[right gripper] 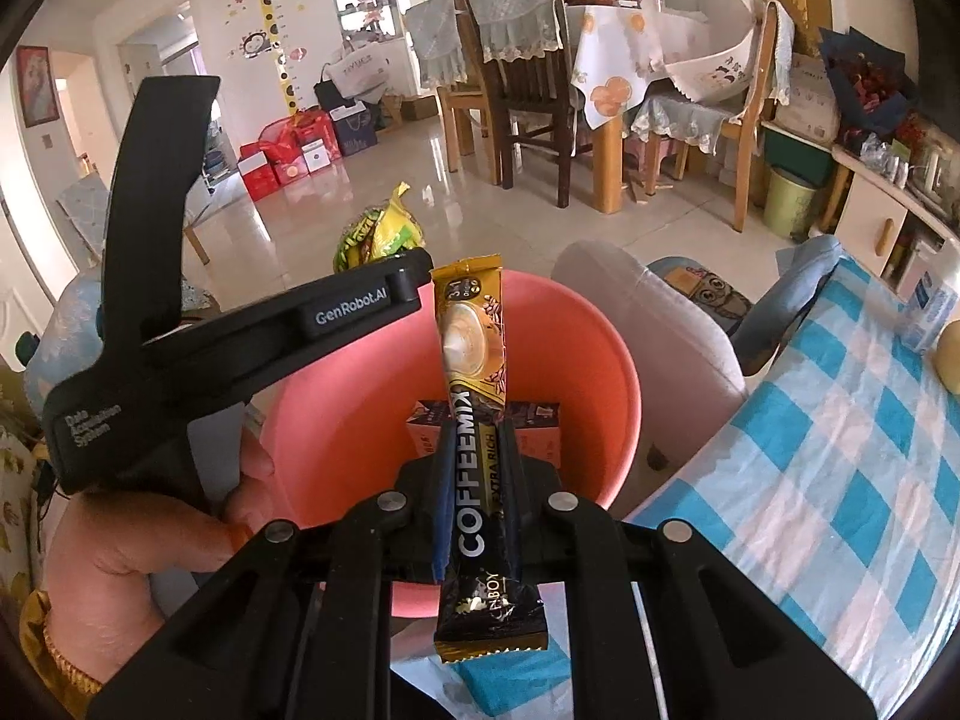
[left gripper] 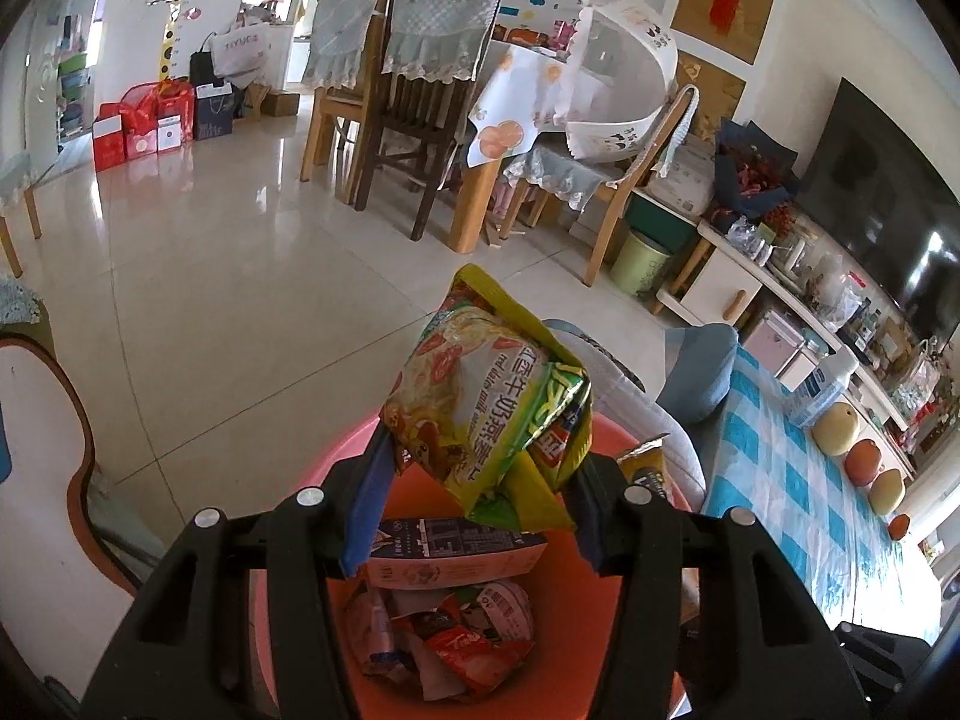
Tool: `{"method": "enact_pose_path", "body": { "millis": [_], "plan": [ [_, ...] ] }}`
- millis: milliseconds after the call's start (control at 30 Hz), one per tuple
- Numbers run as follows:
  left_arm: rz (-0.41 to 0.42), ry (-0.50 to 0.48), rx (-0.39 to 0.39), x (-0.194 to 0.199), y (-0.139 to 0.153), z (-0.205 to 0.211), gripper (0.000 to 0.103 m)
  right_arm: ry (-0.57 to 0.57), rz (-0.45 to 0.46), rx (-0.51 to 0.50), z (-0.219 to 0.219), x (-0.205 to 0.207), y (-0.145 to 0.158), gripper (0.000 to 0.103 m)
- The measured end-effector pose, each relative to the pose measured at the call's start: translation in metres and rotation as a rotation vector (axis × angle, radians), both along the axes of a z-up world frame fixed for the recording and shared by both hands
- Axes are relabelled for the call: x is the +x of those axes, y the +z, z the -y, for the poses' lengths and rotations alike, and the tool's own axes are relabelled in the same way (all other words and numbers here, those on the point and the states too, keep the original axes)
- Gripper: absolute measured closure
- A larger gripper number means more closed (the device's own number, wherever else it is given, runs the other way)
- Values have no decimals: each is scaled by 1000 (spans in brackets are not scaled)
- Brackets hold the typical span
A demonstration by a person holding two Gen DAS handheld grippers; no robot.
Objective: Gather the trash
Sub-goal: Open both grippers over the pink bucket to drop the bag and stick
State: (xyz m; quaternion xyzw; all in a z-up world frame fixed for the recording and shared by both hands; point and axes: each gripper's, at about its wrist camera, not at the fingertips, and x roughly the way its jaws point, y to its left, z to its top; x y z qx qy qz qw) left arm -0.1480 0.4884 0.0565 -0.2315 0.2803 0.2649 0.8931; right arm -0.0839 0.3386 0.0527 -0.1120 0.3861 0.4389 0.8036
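Both grippers over the bin [right gripper: 336,420]: the left gripper [left gripper: 474,480] clamps a crumpled snack bag [left gripper: 486,402], the right gripper [right gripper: 477,480] pinches 1 coffee sachet [right gripper: 477,396] lengthwise; the bin lies directly below both.

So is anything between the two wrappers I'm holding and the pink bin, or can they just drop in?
Nothing visible blocks either. The left gripper holds the yellow-green snack bag over the open pink bin; the right gripper holds the coffee sachet above it too. Only earlier trash lies inside.
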Motion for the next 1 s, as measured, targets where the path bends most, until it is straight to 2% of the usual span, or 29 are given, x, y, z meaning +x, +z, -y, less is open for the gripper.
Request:
{"method": "enact_pose_path", "body": {
  "millis": [133, 200, 233, 300, 333, 367, 500, 733, 767, 1000],
  "plan": [
    [-12, 11, -3, 4, -1, 0, 48, -1, -14, -9, -5, 3, -7, 86],
    [-39, 29, -4, 7, -4, -1, 41, -8, -37, -15, -4, 7, -12, 84],
    [-51, 40, -4, 7, -4, 0, 40, -12, -58, -4, -2, 10, -14, 80],
    [-54, 50, -5, 8, -3, 1, 37, -32, -75, 20, 5, 12, -15, 49],
    [-58, 58, 1, 9, -3, 1, 28, -51, -71, 38, 12, 13, -13, 43],
    [-66, 69, 9, 9, -3, 2, 24, -59, -65, 53, 17, 13, -11, 37],
    [-68, 71, 28, 12, -1, 7, 15, -108, -10, 70, 39, 13, -1, 25],
    [-69, 20, 112, 21, 7, 26, 5, -169, 43, 59, 67, 12, 3, 17],
    [-66, 14, 119, 22, 7, 28, 5, -178, 51, 55, 72, 11, 3, 14],
    [-48, -52, 188, 34, 13, 55, 4, -226, 54, 32, 92, 11, -4, 14]
  ]
}}
